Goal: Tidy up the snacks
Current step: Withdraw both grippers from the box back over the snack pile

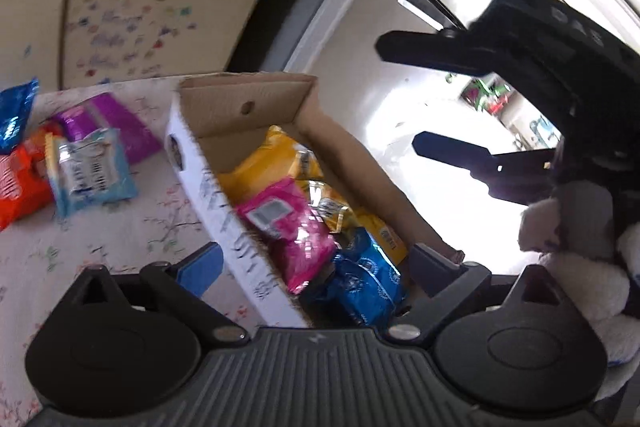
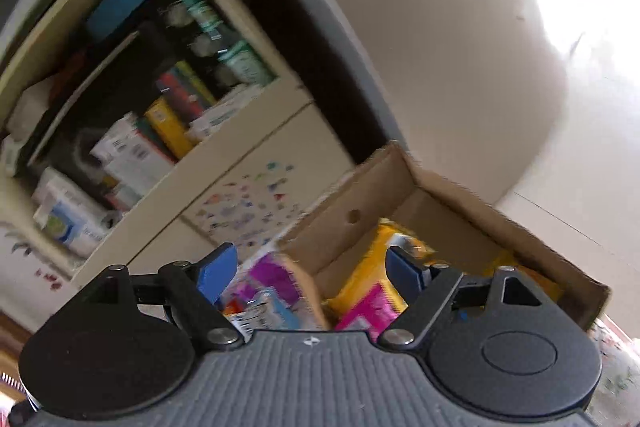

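A cardboard box stands on the flowered tablecloth and holds yellow, pink and blue snack packs. Loose packs lie left of it: purple, light blue, orange and dark blue. My left gripper is open and empty, just over the box's near end. My right gripper is open and empty, above and right of the box. In the right wrist view the right gripper hovers over the box, with yellow and pink packs inside.
A cream cabinet with a sticker-covered door stands behind the table. Its open shelf holds books and boxes. A white door or wall lies to the right of the box. A gloved hand holds the right gripper.
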Tool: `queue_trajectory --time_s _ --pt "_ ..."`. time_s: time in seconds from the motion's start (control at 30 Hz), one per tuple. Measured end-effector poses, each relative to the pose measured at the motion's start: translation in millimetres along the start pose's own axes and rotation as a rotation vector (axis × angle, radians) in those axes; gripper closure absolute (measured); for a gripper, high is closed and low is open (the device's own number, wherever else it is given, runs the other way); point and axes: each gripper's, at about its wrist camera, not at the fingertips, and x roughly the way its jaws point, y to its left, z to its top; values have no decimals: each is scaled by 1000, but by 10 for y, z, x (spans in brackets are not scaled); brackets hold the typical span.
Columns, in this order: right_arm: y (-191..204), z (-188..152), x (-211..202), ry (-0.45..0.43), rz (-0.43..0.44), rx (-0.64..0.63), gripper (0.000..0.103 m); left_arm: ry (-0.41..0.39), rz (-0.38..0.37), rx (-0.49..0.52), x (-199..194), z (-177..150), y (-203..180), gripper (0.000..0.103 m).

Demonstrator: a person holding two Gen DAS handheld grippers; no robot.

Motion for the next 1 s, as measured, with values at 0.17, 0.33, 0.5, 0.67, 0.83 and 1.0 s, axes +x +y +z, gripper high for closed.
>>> queue_trajectory --time_s 0.17,0.33,0.5,0.67,0.83,1.0 --pt "155 -33 57 17 33 -64 17 -33 104 -20 -281 63 197 5" --pt "266 -88 140 54 62 -99 17 -61 215 -38 -549 155 522 4" --pt "377 -160 233 88 88 -126 17 -52 322 -58 -730 194 839 4" --pt "498 -245 361 132 108 -155 17 -64 410 -94 -895 238 1167 4" --pt "565 -322 495 192 136 -144 17 -82 467 -151 -1047 292 1529 4" --pt "602 -393 599 254 173 -102 16 -84 541 -155 -1130 298 1887 4"
